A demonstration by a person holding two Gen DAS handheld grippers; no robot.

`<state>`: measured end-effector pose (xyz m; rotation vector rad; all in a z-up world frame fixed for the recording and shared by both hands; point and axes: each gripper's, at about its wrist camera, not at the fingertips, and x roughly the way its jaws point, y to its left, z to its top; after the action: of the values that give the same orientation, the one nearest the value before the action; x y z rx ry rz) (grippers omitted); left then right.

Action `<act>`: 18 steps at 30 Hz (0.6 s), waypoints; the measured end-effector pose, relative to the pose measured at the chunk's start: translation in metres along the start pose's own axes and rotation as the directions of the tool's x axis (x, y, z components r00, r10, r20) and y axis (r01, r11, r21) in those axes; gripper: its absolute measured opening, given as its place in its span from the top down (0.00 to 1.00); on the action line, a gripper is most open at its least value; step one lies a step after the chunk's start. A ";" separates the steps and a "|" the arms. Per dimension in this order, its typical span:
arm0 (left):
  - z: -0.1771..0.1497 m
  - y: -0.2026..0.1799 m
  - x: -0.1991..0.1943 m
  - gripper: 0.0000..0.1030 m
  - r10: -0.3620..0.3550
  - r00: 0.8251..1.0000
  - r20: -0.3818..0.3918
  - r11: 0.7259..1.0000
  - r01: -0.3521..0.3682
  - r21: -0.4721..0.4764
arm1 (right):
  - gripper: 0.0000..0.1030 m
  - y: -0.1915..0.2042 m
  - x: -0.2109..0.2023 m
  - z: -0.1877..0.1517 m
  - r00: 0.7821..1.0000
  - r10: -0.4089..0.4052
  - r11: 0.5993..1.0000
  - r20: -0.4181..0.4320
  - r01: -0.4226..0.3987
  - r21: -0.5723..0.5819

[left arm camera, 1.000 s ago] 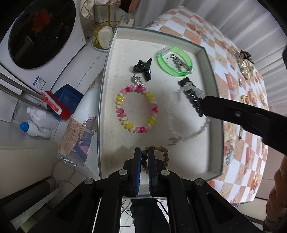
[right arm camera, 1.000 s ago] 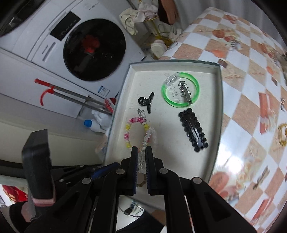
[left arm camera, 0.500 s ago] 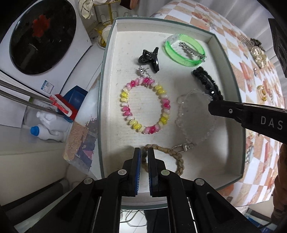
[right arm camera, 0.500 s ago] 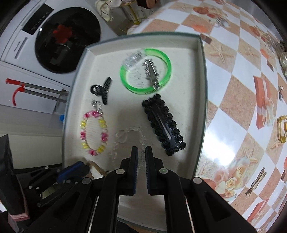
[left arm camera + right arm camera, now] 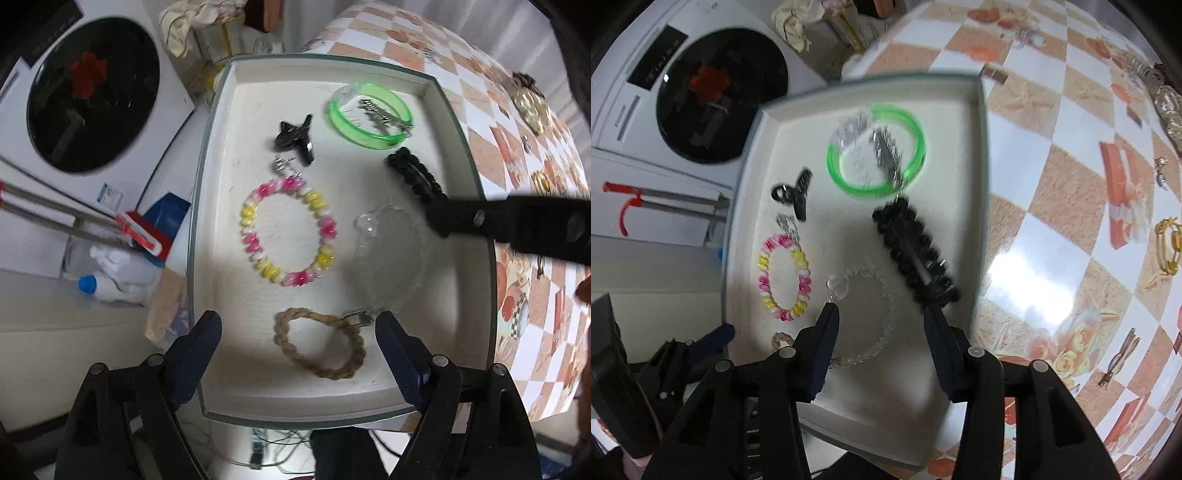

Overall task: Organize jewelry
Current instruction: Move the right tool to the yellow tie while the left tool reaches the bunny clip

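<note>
A braided bracelet (image 5: 320, 347) lies loose near the front wall of a white tray (image 5: 476, 295), between the spread jaws of the left gripper (image 5: 297, 332), which are opening and touch nothing. A clear bead bracelet (image 5: 866, 314) lies between the opening jaws of the right gripper (image 5: 881, 325), unpressed. Farther in are a pink-yellow bracelet (image 5: 288, 230), black clip (image 5: 295, 142), green bangle (image 5: 369, 114) and black barrette (image 5: 914, 254). The tray sits at the edge of a checkered tablecloth (image 5: 1071, 184) with more jewelry. Beside the table stands a washing machine (image 5: 92, 92).
</note>
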<state>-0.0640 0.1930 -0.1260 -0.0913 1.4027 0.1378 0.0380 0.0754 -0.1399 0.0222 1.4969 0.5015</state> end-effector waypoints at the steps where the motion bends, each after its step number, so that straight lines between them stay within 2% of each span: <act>1: 0.001 -0.003 -0.001 0.13 0.001 1.000 0.001 1.000 -0.001 0.007 | 0.50 -0.001 -0.007 0.001 1.000 0.005 1.000 0.019 -0.005 0.005; 7: 0.008 -0.011 -0.006 0.13 0.005 1.000 0.006 1.000 -0.005 0.012 | 0.46 -0.018 -0.034 -0.005 0.998 0.000 0.998 0.070 -0.004 0.060; 8: 0.009 -0.011 -0.006 0.10 0.005 1.000 0.008 1.000 -0.006 0.014 | 0.45 -0.024 -0.039 -0.008 0.997 -0.002 0.997 0.076 -0.003 0.073; 9: 0.011 -0.012 -0.007 0.03 0.010 1.000 0.008 1.000 -0.010 0.018 | 0.43 -0.027 -0.040 -0.007 0.997 -0.005 0.997 0.079 -0.002 0.083; 12: 0.014 -0.018 -0.011 0.00 0.020 0.999 0.025 0.999 -0.021 0.039 | 0.39 -0.038 -0.046 -0.010 0.997 -0.015 0.993 0.079 0.006 0.117; 17: 0.022 -0.035 -0.020 0.00 0.013 0.999 0.036 0.996 -0.016 0.084 | 0.26 -0.067 -0.062 -0.026 0.996 -0.033 0.984 0.086 0.018 0.178; 18: 0.024 -0.040 -0.022 0.00 0.009 0.999 0.039 0.996 -0.012 0.092 | 0.21 -0.072 -0.064 -0.030 0.996 -0.037 0.982 0.087 0.020 0.190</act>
<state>-0.0384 0.1564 -0.1013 -0.0050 1.3696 0.0829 0.0321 -0.0194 -0.1054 0.1700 1.4500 0.3298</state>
